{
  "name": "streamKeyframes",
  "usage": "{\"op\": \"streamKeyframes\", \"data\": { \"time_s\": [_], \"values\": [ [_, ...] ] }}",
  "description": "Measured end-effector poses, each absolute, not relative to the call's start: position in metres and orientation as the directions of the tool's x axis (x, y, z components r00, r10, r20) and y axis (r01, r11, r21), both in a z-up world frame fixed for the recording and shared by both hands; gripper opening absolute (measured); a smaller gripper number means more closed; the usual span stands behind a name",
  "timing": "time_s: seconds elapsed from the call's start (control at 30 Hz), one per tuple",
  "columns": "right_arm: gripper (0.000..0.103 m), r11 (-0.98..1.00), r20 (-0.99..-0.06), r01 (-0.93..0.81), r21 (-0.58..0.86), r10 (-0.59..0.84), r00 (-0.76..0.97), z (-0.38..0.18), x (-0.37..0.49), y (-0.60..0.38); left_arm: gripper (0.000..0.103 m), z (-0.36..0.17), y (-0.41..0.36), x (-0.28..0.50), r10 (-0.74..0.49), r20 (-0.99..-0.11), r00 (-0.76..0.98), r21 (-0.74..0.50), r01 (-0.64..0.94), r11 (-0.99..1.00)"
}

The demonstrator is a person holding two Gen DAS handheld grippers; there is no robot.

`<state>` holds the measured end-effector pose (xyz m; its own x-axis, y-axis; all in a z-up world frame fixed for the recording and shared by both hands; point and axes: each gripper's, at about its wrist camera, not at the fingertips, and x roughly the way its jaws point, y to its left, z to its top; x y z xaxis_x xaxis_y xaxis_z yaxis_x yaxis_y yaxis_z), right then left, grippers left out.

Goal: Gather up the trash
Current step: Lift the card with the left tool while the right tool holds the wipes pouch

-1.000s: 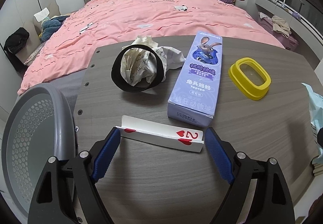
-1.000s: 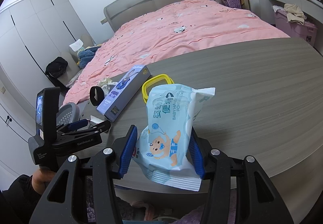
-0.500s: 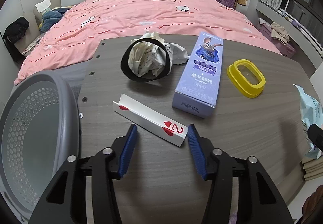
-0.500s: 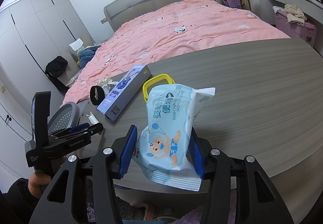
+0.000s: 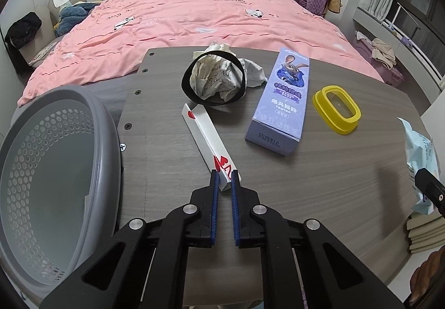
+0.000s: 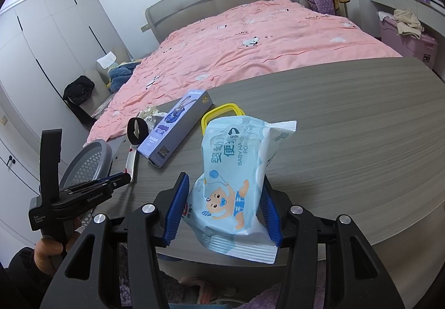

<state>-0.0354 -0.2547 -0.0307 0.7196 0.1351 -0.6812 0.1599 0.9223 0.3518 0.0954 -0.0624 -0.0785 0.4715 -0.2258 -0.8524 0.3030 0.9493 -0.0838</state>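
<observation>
- You can read a red "2" with hearts on the folded playing card [image 5: 209, 142]
- Your purple box [image 5: 281, 97] carries "TOOTOO" mid-face and a stamped date code on its near end, too blurred to read surely
- Your wipes pack [image 6: 236, 169] shows "OPEN" on an arrow and "BABY HAND", "PORTABLE" partly cut

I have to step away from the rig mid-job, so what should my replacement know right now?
Left gripper: jaws have just been closing, now pinching the near end of the folded playing card, which lies on the table.
Right gripper: clamped on the baby wipes pack, at the table's near edge.
Grey basket: beside the table's left edge, nothing visible inside.
Left on the table: crumpled paper inside a black ring, purple box, yellow lid.
</observation>
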Motion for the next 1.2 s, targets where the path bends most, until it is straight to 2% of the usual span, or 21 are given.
{"op": "streamKeyframes", "data": {
  "time_s": [0.63, 0.93, 1.0, 1.2],
  "values": [
    [0.049, 0.940, -0.682, 0.122, 0.317, 0.137, 0.718, -0.020, -0.032, -0.232, 0.006, -0.040, -0.025, 0.064, -0.271, -0.801, 0.534, -0.137, 0.277, 0.951],
    [0.049, 0.961, -0.665, -0.016, 0.278, 0.204, 0.718, 0.001, -0.008, -0.170, 0.006, -0.016, 0.021, 0.059, -0.240, -0.741, 0.627, -0.131, 0.215, 0.968],
    [0.049, 0.961, -0.664, -0.053, 0.271, 0.227, 0.712, 0.003, 0.000, -0.152, 0.000, -0.014, 0.034, 0.061, -0.228, -0.732, 0.642, -0.129, 0.197, 0.972],
    [0.049, 0.955, -0.669, -0.148, 0.256, 0.286, 0.686, 0.009, 0.026, -0.102, 0.000, -0.011, 0.073, 0.068, -0.204, -0.725, 0.658, -0.145, 0.143, 0.979]
  ]
}}
